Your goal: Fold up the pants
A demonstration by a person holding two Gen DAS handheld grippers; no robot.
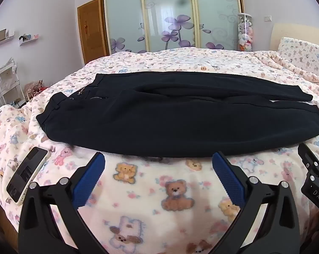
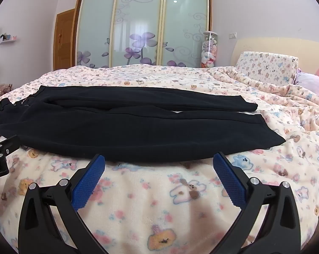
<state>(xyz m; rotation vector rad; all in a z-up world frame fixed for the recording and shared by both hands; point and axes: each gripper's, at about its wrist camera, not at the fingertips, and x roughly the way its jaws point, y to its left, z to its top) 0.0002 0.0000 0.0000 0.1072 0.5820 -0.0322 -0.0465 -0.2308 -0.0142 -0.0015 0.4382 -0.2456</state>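
Black tool [image 1: 158,158] frames, blue ribbed pads [image 1: 89,180], silver screws.
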